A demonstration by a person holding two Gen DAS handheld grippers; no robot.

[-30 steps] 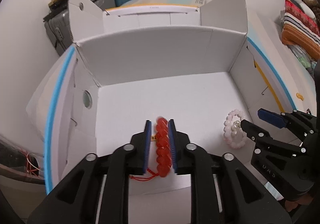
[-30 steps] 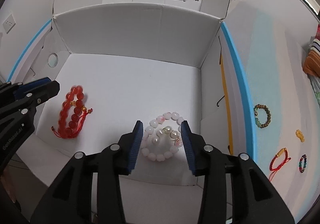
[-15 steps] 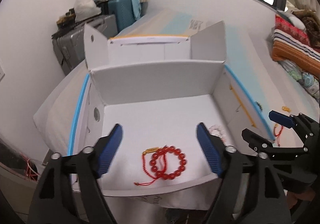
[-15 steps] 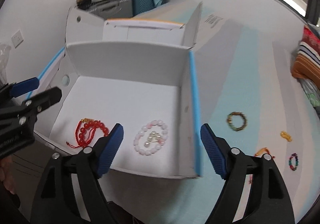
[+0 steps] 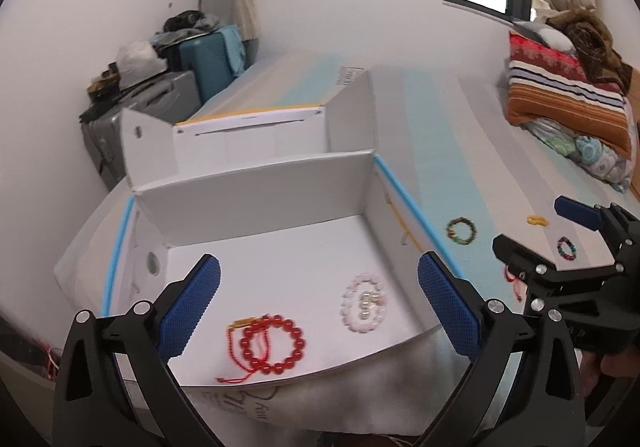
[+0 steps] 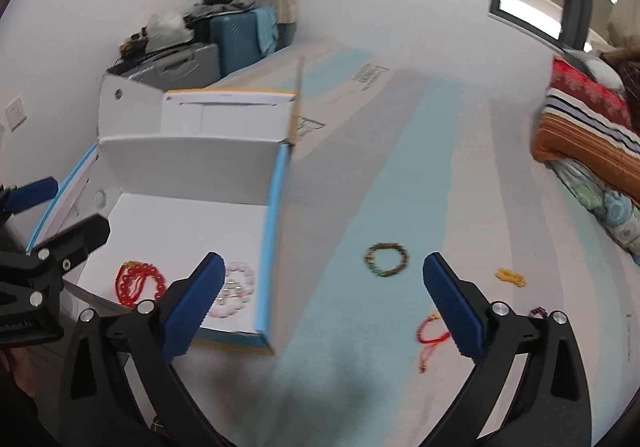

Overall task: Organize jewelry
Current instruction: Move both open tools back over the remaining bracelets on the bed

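The red bracelet point(image 5: 273, 345) and the pink bracelet point(image 5: 365, 302) lie apart on the floor of the white box point(image 5: 256, 199), while we hold our left gripper point(image 5: 319, 305) and right gripper point(image 6: 324, 303) wide and empty, the green bracelet point(image 6: 386, 260) outside on the mattress point(image 6: 400, 175).

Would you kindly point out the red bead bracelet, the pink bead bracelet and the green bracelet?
red bead bracelet point(image 5: 273, 345), left wrist view, open middle of its ring
pink bead bracelet point(image 5: 347, 311), left wrist view, left beads
green bracelet point(image 6: 387, 260), right wrist view, ring centre
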